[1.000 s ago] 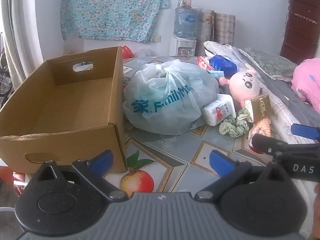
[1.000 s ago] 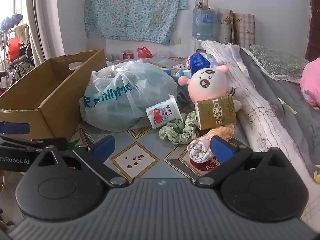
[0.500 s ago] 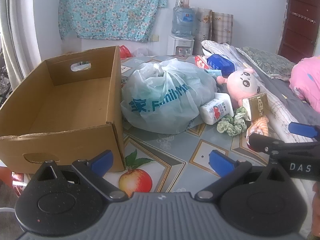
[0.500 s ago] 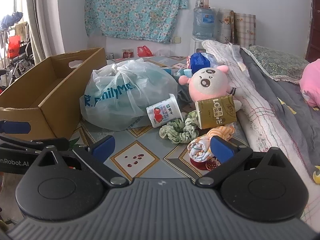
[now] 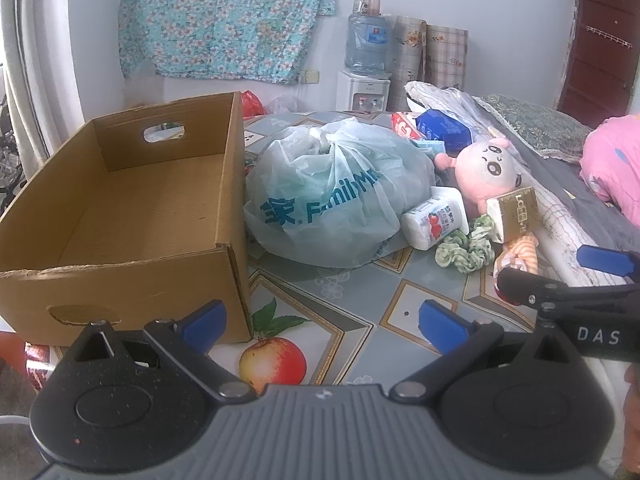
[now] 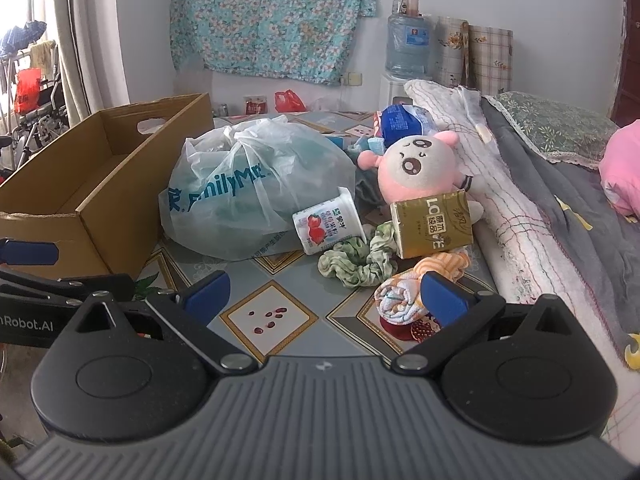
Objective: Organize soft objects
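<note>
An empty cardboard box (image 5: 132, 208) (image 6: 92, 200) stands at the left of the patterned table. Beside it lies a tied plastic bag (image 5: 336, 196) (image 6: 248, 192). A pink plush toy (image 5: 486, 170) (image 6: 418, 168), a green scrunchie (image 5: 466, 250) (image 6: 356, 260) and a rolled striped cloth (image 5: 518, 256) (image 6: 404, 292) lie at the right, with a yogurt cup (image 6: 328, 226) and a gold carton (image 6: 432, 224). My left gripper (image 5: 320, 326) is open over the table near the box corner. My right gripper (image 6: 324, 294) is open, its right finger close to the rolled cloth.
A bed with a rolled quilt (image 6: 500, 200), grey blanket and pink pillow (image 5: 612, 172) borders the table at the right. A blue packet (image 6: 400, 120) lies behind the plush. A water dispenser (image 5: 366, 76) and a floral cloth (image 5: 224, 16) are at the back wall.
Both views have shifted only slightly; the grippers stay open and no object has moved.
</note>
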`<state>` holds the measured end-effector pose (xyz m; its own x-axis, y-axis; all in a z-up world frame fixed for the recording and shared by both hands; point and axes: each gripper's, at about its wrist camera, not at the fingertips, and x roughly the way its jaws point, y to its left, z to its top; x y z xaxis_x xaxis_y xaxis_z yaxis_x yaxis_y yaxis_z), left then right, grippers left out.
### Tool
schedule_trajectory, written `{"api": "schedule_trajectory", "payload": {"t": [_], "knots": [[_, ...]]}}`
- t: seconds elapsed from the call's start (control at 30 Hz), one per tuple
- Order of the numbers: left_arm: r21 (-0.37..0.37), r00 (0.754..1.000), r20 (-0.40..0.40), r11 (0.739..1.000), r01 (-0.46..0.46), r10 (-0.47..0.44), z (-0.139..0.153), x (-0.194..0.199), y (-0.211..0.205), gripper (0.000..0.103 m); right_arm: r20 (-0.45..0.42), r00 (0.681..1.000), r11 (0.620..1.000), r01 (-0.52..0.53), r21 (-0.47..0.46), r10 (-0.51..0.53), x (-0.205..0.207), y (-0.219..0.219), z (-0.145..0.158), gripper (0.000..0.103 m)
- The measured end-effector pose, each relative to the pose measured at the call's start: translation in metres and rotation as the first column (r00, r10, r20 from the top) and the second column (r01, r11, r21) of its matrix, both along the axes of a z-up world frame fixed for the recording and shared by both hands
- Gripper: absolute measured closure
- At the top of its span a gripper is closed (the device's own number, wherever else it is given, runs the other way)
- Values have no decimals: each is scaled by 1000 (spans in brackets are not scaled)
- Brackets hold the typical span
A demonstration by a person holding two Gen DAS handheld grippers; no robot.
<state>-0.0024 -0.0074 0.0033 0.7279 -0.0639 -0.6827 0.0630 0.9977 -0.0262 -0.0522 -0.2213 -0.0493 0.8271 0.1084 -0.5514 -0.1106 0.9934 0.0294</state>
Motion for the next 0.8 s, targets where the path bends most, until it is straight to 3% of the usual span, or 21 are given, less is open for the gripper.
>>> {"api": "schedule_trajectory", "payload": {"t": [0.8], "knots": [[-1, 1000, 1, 1000, -8, 8, 3, 0, 6, 0, -3, 1000, 1000, -9, -8, 9, 2, 3, -1, 1]]}}
